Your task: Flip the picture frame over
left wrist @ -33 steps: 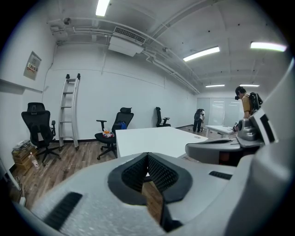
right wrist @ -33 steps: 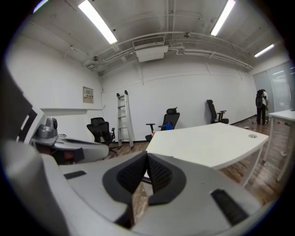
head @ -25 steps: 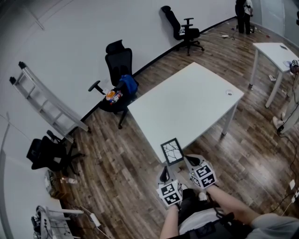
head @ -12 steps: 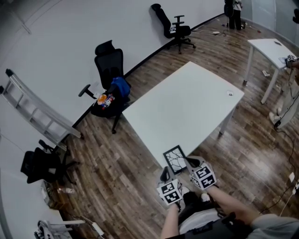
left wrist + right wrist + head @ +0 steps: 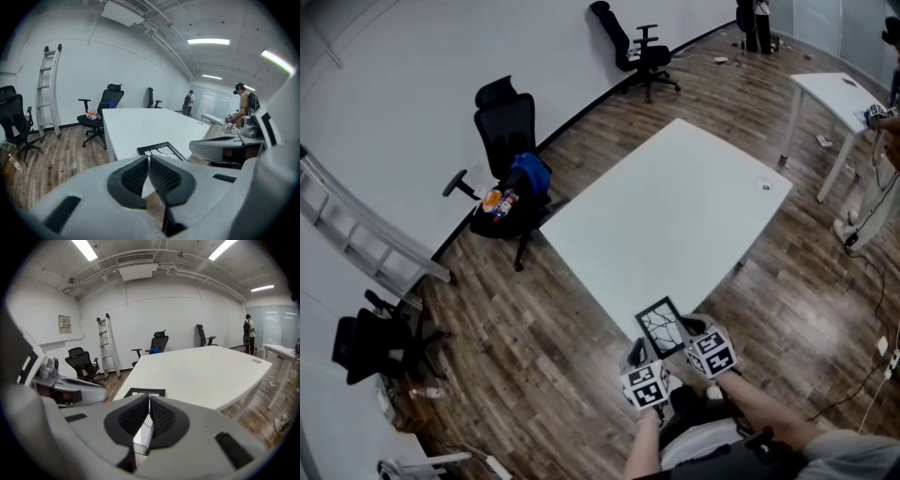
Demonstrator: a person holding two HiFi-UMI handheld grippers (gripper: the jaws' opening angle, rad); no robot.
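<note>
White bench [image 5: 675, 206] bears the picture frame [image 5: 662, 326] flat, seemingly unflipped; we hold left gripper [image 5: 636, 352] and right gripper [image 5: 688, 326] near it, fingers pressed together, empty.

We have brought both grippers down and forward to the near corner of the table [image 5: 675, 216]. The left gripper [image 5: 636, 354] now sits closer to the picture frame [image 5: 660, 327], and the right gripper [image 5: 687, 326] has drawn alongside its right edge.

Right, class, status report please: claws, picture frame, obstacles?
Left claw shut, empty; right claw shut, empty. Picture frame flat on table near corner, not yet flipped. Nothing in the way.
</note>
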